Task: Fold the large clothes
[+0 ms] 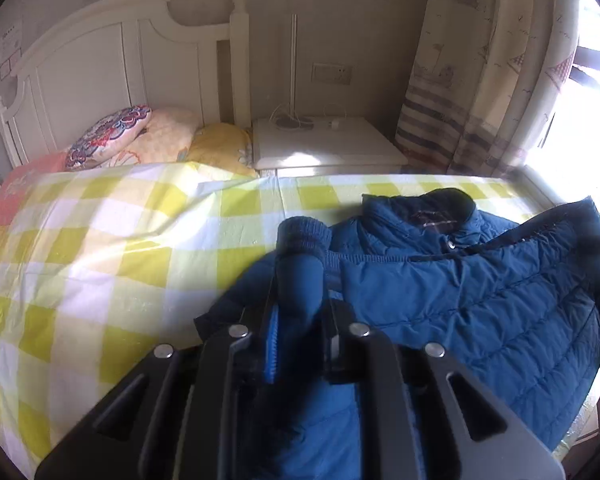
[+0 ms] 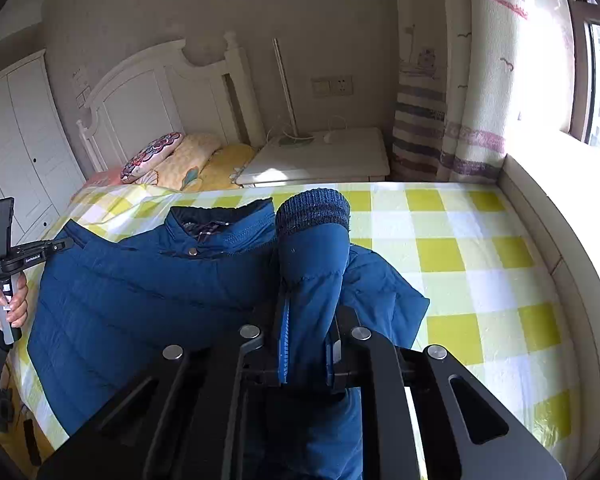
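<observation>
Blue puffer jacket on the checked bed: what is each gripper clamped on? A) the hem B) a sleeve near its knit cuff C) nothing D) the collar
B: the left gripper and the right gripper each pinch a sleeve of the blue puffer jacket, ribbed knit cuff sticking out past the fingertips.

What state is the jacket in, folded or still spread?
Mostly spread. The blue jacket lies open-backed across the bed, collar up; each gripper holds one sleeve lifted.
</observation>
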### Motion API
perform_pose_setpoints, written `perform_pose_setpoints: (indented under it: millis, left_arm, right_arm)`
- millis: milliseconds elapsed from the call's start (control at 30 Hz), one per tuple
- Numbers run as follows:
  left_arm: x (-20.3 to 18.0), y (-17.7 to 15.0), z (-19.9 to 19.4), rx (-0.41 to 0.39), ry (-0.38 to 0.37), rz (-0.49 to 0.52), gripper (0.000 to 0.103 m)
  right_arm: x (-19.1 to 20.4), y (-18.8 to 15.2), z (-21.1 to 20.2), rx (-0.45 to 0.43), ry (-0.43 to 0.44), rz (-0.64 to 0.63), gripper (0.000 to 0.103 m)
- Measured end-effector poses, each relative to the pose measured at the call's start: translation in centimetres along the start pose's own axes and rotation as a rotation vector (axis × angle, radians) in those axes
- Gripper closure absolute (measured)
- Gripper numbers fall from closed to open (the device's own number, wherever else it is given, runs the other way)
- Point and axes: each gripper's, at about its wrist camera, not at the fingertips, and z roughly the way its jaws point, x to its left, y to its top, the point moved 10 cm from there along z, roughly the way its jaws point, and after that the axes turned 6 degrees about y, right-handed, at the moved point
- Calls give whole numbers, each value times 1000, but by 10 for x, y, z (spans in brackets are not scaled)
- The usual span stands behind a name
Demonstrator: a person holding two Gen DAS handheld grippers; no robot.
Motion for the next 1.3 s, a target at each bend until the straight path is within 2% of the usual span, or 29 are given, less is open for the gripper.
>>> perform_pose_setpoints:
  millis: [33,100,167,233,300,367,433,467,533,600,700,767,833,867,900,933,967,1000,1033,1067,1100,1133,1167,1200,1233,1300]
  left_arm:
    - [1,15,-24,-46,-21,-11,88]
    - [10,53,-49,-111,-6,-39,88]
    - [25,90,-33,-104,62,-84,87]
    - [34,106,16,-16,101,-133,85]
    - [39,98,68,78,144,-186,85]
    - [36,72,113,146,206,-173,85]
    - [36,33,148,206,276,-141,85]
    - [36,18,160,217,294,-113,84]
    - [39,5,167,222,266,-135,84]
    - [42,19,155,169,251,-146,84]
    - [34,47,132,90,246,-103,84]
    - [29,53,134,85,264,-85,84]
    - [30,41,155,131,309,-57,84]
    - [32,29,170,175,326,-45,81]
    - [34,16,184,227,325,-58,78]
    - [37,12,189,239,329,-76,76]
    - [41,14,186,230,344,-85,68]
    - [44,17,182,225,376,-78,58]
    - [46,20,176,214,414,-62,51]
    - [48,27,166,180,460,-44,41]
    - [46,36,151,120,503,-27,29]
    - [41,47,134,54,522,-13,22]
    - [30,59,119,-10,515,1,7]
    - [16,69,107,-60,493,15,2]
    - [-2,76,99,-85,463,35,3]
    - [-41,84,98,-72,422,110,3]
  right_arm:
    - [5,17,-17,-35,-3,-10,90]
    - [1,57,-30,-103,-47,-2,90]
    - [-15,89,-5,-103,-92,53,90]
    - [-36,96,46,-35,-135,137,90]
    - [-58,72,100,68,-188,216,90]
    - [-73,29,142,168,-205,289,90]
    - [-85,-9,164,213,-238,304,90]
    - [-88,-21,168,214,-207,334,90]
    - [-94,-21,164,178,-156,397,90]
    - [-95,-6,154,141,-130,405,90]
    - [-84,24,136,60,-87,392,90]
    - [-87,26,143,73,-121,384,90]
    - [-97,0,169,162,-177,364,89]
    - [-100,-16,181,209,-183,378,88]
    - [-102,-24,183,205,-183,396,86]
    - [-102,-23,180,192,-186,394,85]
    - [-101,-21,178,192,-195,378,83]
    - [-98,-19,174,203,-217,355,73]
    - [-95,-16,168,207,-249,323,54]
    - [-90,-8,158,177,-265,289,50]
    - [-81,4,148,127,-257,257,39]
    - [-71,16,138,83,-252,225,33]
    - [-58,27,133,54,-243,191,33]
    - [-40,37,132,43,-221,157,33]
    - [-22,44,136,45,-197,118,32]
    - [16,49,150,71,-186,3,25]
